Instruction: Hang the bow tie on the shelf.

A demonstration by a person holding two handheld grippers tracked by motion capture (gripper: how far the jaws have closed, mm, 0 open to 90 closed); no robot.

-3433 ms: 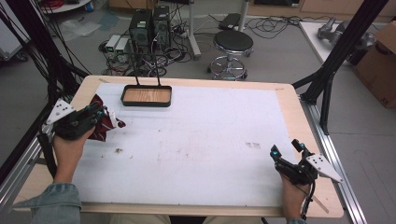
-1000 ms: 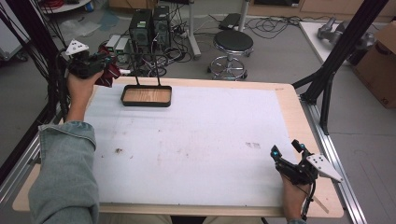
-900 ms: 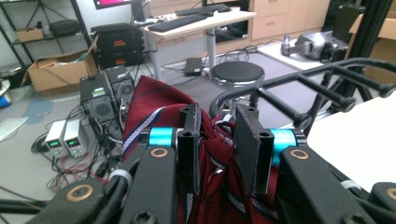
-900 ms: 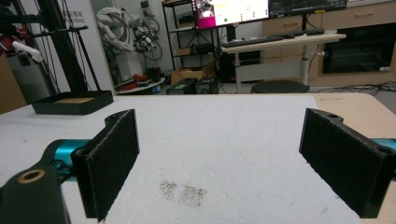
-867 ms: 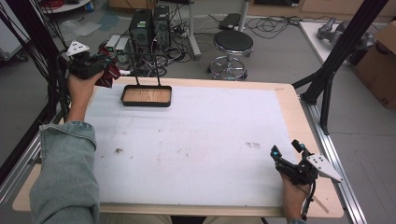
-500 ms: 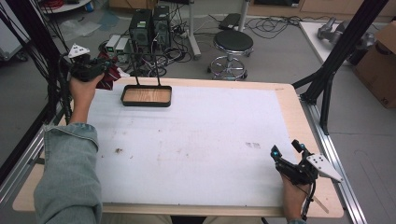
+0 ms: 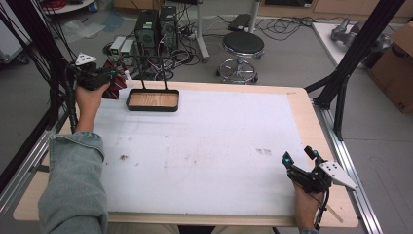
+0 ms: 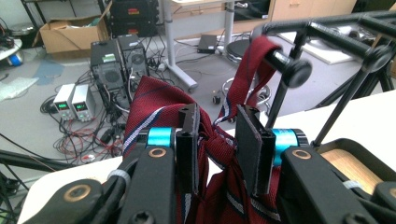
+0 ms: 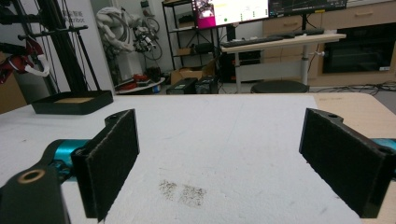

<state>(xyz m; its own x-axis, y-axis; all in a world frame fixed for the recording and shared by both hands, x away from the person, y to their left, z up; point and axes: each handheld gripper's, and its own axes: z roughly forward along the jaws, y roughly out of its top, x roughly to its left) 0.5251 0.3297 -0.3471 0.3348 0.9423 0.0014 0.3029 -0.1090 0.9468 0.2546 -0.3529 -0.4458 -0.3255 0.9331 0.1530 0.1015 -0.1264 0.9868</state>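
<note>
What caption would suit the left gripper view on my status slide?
Left hand-held gripper shut on a dark red striped tie, one end looped over the black rack bar above the wood-bottomed tray.

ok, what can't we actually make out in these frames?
- Tie: left gripper view, lower part hidden behind the left tool; its full length is unknown.
- Rack bar: same view, far end cut off by the right edge.
- Tie in high view: too small, mostly behind the hand.
- Tray: right gripper view, contents too low-angle to read.
- Right tool: wide open, holds nothing.
</note>
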